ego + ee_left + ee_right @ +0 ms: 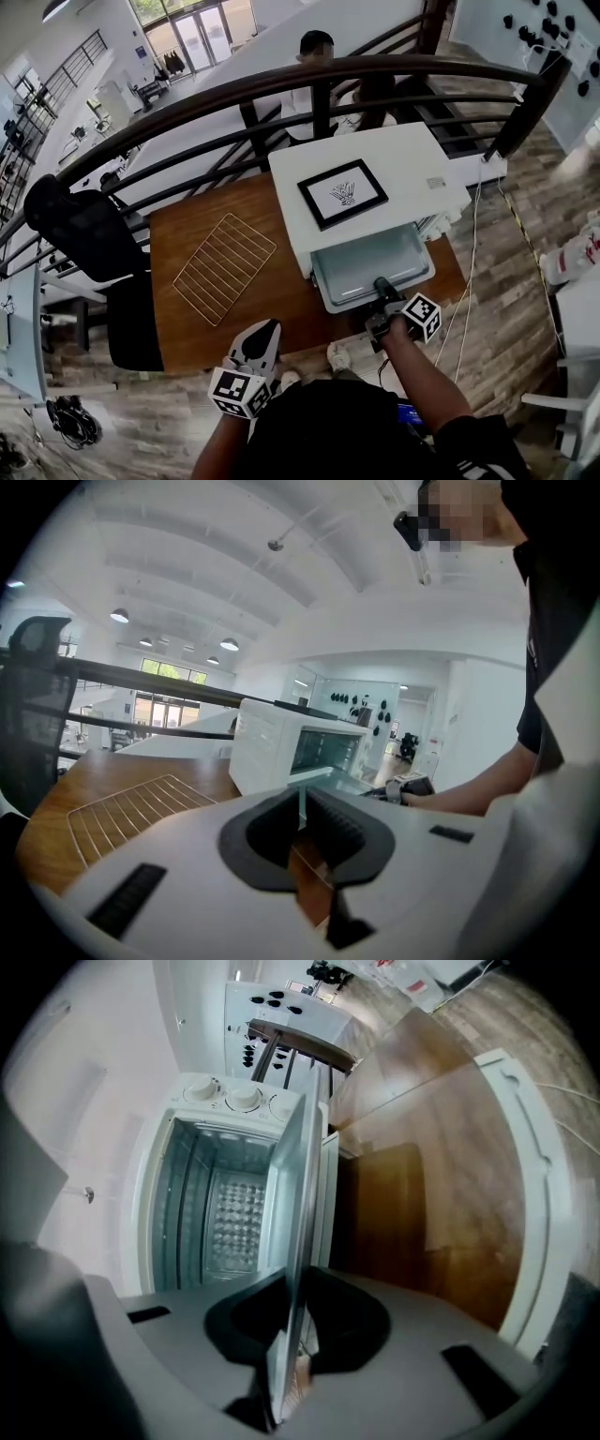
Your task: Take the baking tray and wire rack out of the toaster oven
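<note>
A white toaster oven (375, 178) stands on the wooden table (178, 239), its cavity (220, 1213) open and empty. The grey baking tray (370, 267) sticks out of the oven's front. My right gripper (384, 298) is shut on its near edge; in the right gripper view the tray (298, 1204) runs edge-on between the pads of this right gripper (292, 1312). The golden wire rack (225, 267) lies flat on the table, left of the oven. My left gripper (262, 336) hovers at the table's front edge, shut and empty, pointing past the rack (122, 813) at the oven (281, 747).
A black-framed picture (342, 193) lies on the oven's top. A dark railing (281, 89) runs behind the table, with a person (314, 56) beyond it. A black chair (80, 234) stands at the left. A white cable (469, 272) hangs off the table's right side.
</note>
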A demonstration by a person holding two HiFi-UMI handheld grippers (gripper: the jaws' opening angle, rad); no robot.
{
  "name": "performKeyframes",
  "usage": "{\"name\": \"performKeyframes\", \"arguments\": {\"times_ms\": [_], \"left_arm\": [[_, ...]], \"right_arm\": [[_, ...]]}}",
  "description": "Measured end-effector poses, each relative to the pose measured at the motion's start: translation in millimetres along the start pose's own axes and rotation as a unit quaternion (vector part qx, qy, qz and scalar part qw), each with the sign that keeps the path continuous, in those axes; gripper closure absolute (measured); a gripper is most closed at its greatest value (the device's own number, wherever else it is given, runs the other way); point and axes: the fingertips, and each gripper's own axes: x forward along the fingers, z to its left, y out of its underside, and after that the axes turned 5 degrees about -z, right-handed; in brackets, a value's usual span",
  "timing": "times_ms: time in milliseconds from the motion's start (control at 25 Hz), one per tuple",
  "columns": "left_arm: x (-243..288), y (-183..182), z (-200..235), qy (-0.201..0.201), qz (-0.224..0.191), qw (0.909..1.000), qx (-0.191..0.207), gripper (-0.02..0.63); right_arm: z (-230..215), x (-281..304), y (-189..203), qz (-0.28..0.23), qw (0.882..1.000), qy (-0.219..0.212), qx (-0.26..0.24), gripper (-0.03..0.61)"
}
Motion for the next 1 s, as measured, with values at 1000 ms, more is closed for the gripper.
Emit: {"name": "performKeyframes", "arguments": {"times_ms": [1000], "left_arm": [[13, 24, -38, 0.102, 0.033, 0.9943, 0.005, 0.584]], "right_arm": [[-23, -112, 20, 0.014, 0.999, -0.05, 0.016, 0.531]]}}
